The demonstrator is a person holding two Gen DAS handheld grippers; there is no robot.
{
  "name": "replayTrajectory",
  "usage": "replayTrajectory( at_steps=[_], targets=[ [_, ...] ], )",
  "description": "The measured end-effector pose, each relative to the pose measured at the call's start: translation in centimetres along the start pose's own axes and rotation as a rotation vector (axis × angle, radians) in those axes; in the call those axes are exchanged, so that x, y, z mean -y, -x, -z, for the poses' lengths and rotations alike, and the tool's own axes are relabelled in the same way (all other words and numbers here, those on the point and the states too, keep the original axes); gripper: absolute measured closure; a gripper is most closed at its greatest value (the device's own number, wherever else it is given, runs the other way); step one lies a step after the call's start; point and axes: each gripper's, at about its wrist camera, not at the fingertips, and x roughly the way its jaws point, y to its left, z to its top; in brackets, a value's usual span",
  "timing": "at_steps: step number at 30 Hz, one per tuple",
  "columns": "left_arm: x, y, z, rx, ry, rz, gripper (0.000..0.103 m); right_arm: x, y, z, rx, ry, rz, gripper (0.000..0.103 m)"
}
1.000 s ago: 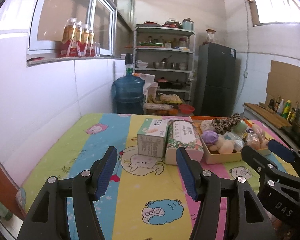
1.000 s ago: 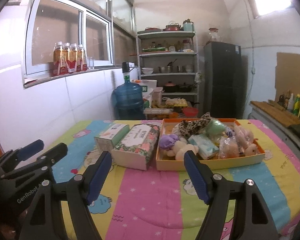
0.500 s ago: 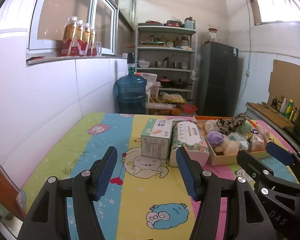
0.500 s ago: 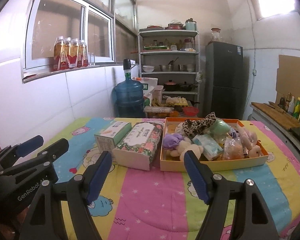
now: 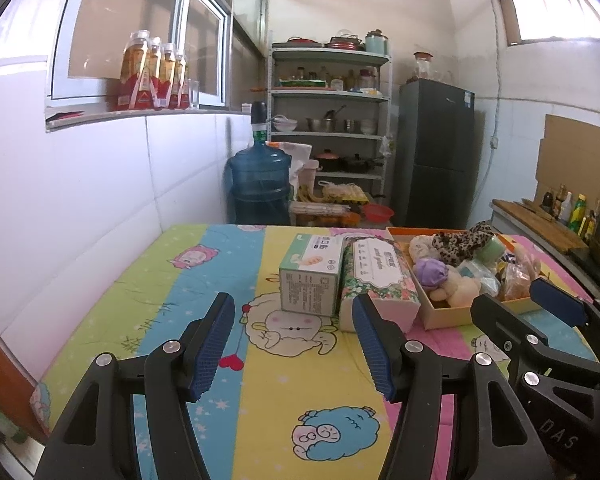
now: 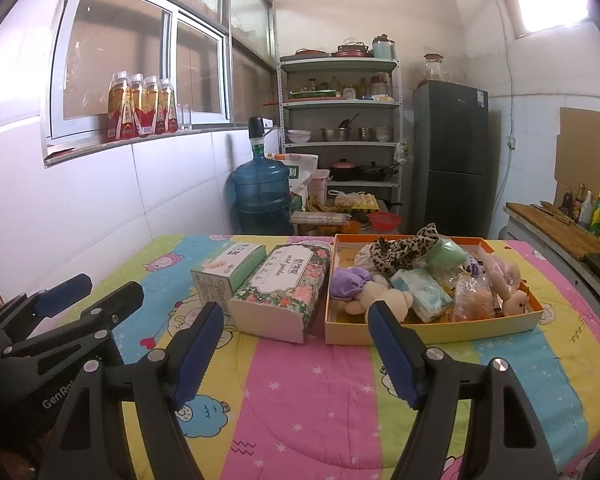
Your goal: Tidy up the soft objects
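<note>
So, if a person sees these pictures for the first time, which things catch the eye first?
Probably the striped cartoon quilt that covers the table, and on it the orange tray heaped with soft toys, right of centre. Left of the tray, side by side, lie a floral box and a green box. Both grippers, left and right, are open and empty.

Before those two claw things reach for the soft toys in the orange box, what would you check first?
1. Left gripper jaws open, nothing held: ok.
2. Right gripper jaws open, nothing held: ok.
3. Orange box sits flat on the quilt, toys inside: ok.
4. Path from the right gripper to the cream plush is free: ok.
5. Floral tissue box right beside the orange box, may get bumped: cannot tell.
6. Where the sorted toys should go: cannot tell.
</note>
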Motion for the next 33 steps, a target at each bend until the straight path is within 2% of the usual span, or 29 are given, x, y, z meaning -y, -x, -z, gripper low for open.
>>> replayTrajectory(
  at_steps=[33],
  targets=[
    [0.21, -0.16, 0.11, -0.003, -0.001, 0.001, 0.040, 0.53, -0.54, 0.20, -0.005, -0.015, 0.005, 0.029]
  ],
)
